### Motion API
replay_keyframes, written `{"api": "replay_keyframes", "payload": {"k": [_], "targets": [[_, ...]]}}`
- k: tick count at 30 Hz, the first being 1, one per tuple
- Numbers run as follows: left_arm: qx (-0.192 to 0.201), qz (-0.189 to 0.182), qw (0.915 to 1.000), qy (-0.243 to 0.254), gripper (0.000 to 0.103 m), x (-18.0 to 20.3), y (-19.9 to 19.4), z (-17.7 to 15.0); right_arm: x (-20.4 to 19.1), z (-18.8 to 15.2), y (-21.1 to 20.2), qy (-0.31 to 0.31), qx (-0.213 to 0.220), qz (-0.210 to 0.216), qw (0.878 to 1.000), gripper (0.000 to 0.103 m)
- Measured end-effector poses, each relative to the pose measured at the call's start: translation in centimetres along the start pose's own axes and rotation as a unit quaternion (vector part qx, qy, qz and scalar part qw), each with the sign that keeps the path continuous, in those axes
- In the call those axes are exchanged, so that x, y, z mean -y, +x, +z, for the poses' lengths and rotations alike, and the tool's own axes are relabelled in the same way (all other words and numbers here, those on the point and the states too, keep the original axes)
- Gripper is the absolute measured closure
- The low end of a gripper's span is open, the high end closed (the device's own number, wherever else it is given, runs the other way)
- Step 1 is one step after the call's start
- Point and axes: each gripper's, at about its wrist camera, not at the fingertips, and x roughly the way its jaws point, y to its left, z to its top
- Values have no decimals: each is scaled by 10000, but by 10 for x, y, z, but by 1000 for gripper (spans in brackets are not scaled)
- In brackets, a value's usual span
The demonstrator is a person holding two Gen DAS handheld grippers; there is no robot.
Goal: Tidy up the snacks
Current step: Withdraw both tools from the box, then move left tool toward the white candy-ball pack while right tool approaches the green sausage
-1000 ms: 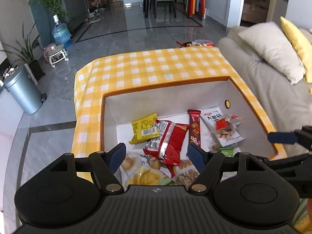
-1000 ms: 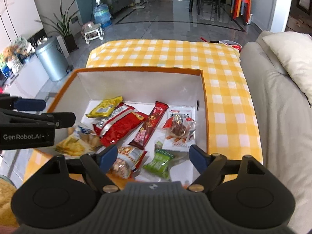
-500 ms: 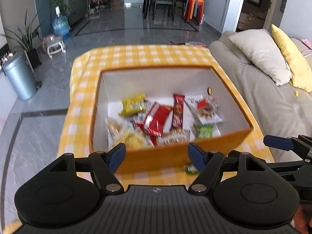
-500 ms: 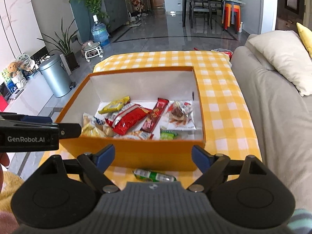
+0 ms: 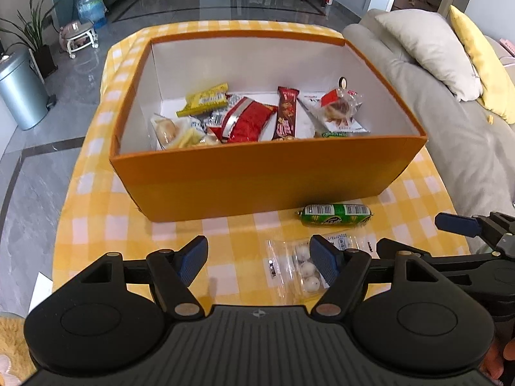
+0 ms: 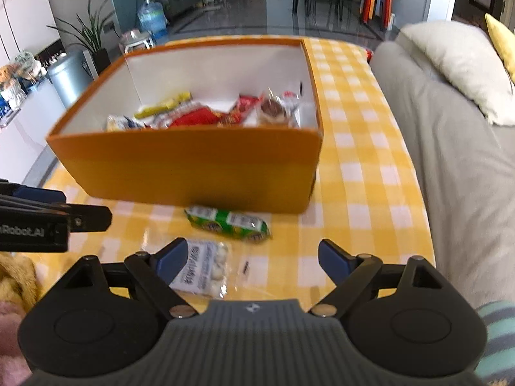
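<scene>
An orange box with white inside holds several snack packets, among them a red bag and a yellow packet. It also shows in the right wrist view. On the yellow checked tablecloth in front of it lie a green roll packet and a clear bag of white balls. My left gripper is open and empty, near the clear bag. My right gripper is open and empty, just this side of the green roll.
A grey sofa with cushions borders the table on the right. A metal bin, a plant and a water bottle stand on the floor to the left. Dining chairs stand at the back.
Both grippers have pulled back from over the box toward the table's near edge. The box front, the green roll and the clear bag have come into view.
</scene>
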Motion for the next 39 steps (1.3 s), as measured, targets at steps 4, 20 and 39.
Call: {"api": "replay_keyframes", "payload": {"k": [4,20,39], "targets": [[-60,-57,10000,44,18,2,7,0,4,-5,12,99,-197,57,9997,19],[-1047,-260,9934,402,32,17,43,-13,5,-11,41,197,-836,430,9954,85],[-1767,-634,9814,397,51,17,49,-24,-10,-13,46,-121,-992,970,9902,98]]}}
